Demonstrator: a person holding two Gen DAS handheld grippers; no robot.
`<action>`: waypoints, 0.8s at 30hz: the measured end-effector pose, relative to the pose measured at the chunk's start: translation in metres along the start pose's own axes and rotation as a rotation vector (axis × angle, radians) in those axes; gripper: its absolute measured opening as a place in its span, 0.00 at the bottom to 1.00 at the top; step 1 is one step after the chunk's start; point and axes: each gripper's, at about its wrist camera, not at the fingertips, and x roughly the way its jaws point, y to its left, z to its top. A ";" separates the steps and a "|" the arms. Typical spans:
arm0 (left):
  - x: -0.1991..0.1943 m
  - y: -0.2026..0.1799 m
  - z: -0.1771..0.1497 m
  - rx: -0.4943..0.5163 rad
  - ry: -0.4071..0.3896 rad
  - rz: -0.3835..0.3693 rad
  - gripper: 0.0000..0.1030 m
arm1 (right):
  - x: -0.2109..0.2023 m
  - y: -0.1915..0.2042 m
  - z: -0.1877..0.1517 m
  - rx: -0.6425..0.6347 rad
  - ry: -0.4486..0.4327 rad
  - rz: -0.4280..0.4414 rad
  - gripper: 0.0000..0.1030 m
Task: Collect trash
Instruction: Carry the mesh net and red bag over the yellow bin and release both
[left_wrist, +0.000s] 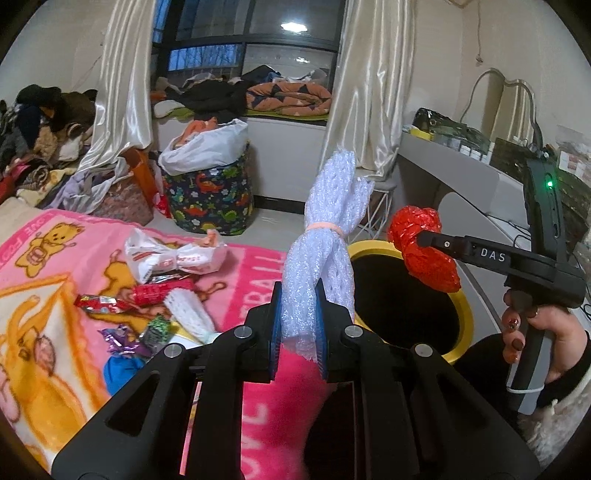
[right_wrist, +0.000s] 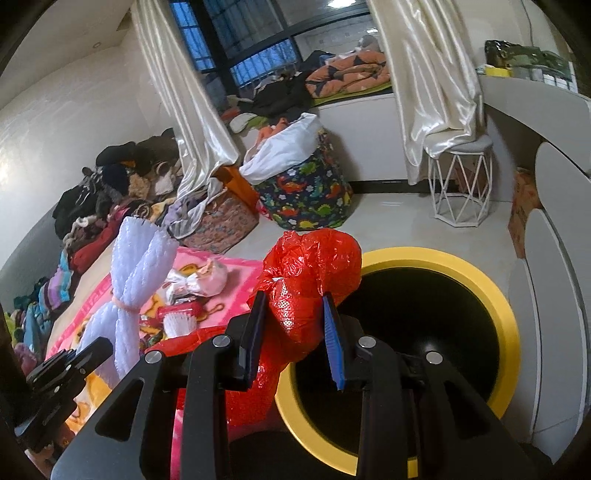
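My left gripper (left_wrist: 299, 325) pinches white foam netting (left_wrist: 325, 236), right gripper (right_wrist: 295, 328) red bag (right_wrist: 310, 273); next, release both over the bin (right_wrist: 506, 317) ahead.

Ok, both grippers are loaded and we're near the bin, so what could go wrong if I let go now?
1. The red bag sits over the yellow rim at the blanket side, not over the middle of the bin, so it may catch the rim or fall outside.
2. The white foam netting is held only at its bottom end in the left gripper, short of the opening, so it would likely drop on the pink blanket.
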 end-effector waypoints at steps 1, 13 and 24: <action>0.002 -0.003 0.000 0.004 0.003 -0.006 0.10 | -0.001 -0.002 0.000 0.005 0.000 -0.002 0.28; 0.027 -0.035 -0.001 0.028 0.040 -0.065 0.10 | -0.007 -0.031 0.001 0.072 0.005 -0.049 0.28; 0.069 -0.064 -0.002 0.045 0.114 -0.097 0.10 | -0.007 -0.064 -0.001 0.147 0.038 -0.088 0.28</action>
